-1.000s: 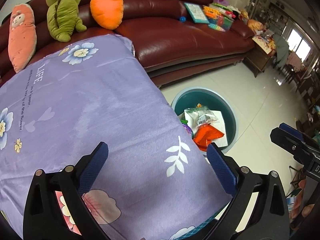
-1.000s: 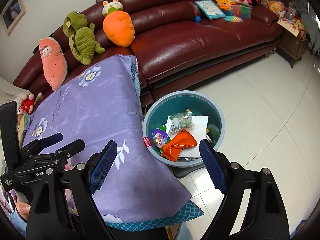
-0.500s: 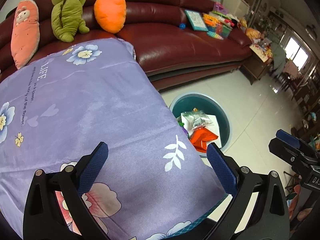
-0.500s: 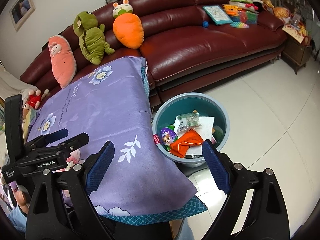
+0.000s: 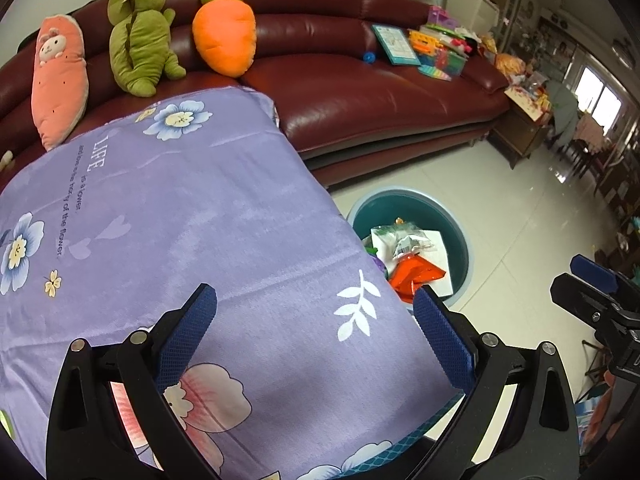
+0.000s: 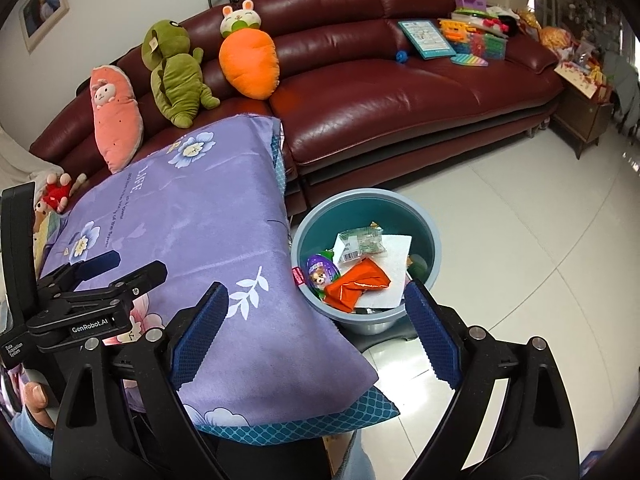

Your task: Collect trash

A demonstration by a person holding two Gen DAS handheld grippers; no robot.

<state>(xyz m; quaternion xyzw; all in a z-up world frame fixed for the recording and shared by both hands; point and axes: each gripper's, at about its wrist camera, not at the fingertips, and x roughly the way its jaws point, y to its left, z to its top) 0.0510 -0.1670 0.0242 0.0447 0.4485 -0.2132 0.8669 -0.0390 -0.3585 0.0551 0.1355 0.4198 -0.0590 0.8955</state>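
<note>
Both grippers, left gripper [image 5: 314,326] and right gripper [image 6: 316,322], hold their fingers spread wide with nothing between them; the teal bin [image 6: 424,220] of trash, orange wrapper [image 6: 358,284] on top, stands just beyond the right fingers, beside the purple-covered desk [image 6: 192,224]

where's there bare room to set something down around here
The purple cloth is bare between the plush toys and the bin. The sofa seat is free between the carrot plush and the toy pile. The bin is crowded with wrappers.
</note>
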